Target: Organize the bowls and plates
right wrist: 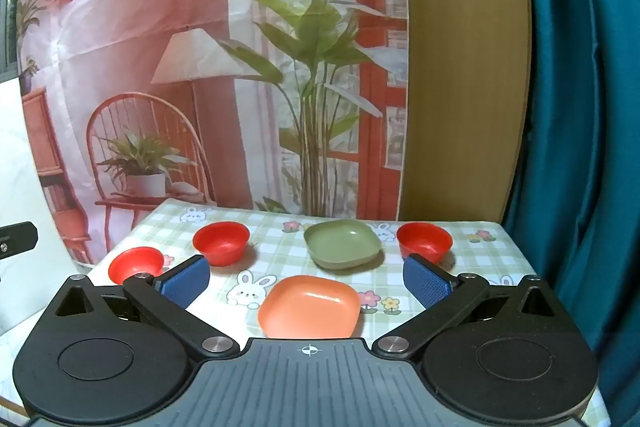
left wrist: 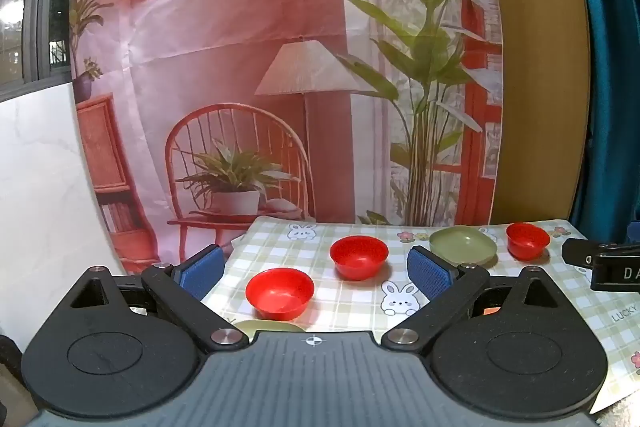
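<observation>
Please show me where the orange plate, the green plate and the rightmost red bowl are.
orange plate [right wrist: 310, 307], right wrist view, centre of its inner surface.
green plate [right wrist: 342, 242], right wrist view, inner bottom.
rightmost red bowl [right wrist: 425, 241], right wrist view, inside near the rim.

Glossy plastic red bowls [right wrist: 221, 242] and orange plate [right wrist: 309, 307] on a smooth checked tablecloth [right wrist: 272, 247], creased printed backdrop [right wrist: 160, 27] behind

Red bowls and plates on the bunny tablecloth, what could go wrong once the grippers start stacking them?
1. The right red bowl sits near the table's right edge; a nudge might push it off.
2. The orange plate is shallow with a low rim, so the open right gripper may slip on it.
3. A green plate lies mostly hidden under the open left gripper, near the left red bowl; lowering could bump either.
</observation>
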